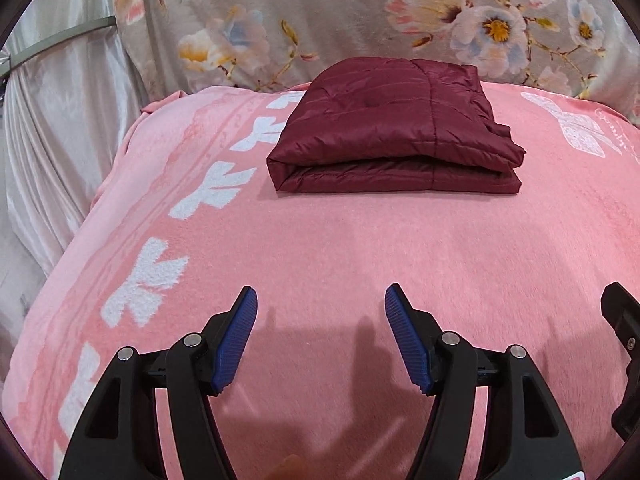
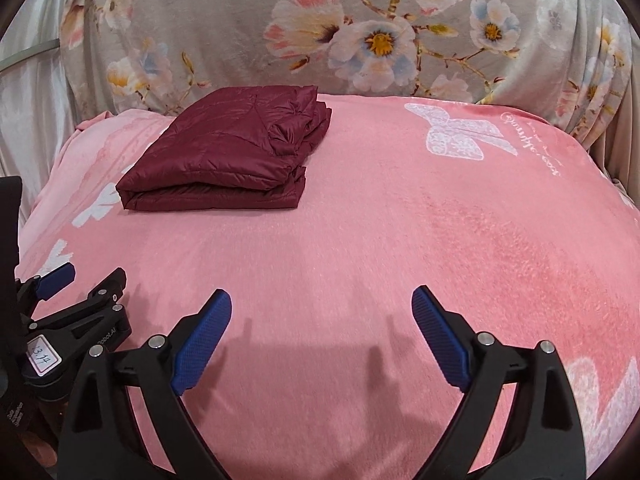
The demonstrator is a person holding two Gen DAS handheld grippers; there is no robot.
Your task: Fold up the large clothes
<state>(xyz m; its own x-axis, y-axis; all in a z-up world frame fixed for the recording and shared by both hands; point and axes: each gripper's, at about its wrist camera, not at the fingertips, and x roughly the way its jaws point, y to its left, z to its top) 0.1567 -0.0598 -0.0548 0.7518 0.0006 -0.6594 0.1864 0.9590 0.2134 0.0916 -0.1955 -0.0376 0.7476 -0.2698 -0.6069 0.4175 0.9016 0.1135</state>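
Both the left tool [image 1: 320,334] and right tool [image 2: 322,336] are hovering wide open, empty, level over the blanket [image 2: 360,240], well short of the folded jacket [image 1: 394,136].

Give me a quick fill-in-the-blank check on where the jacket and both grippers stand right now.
1. The maroon jacket lies ____ on the pink blanket.
2. The left gripper has its jaws ____ and holds nothing.
3. The right gripper is ____ from the jacket.
4. Behind the jacket hangs a ____-patterned cloth.

Missing words: folded; open; apart; flower
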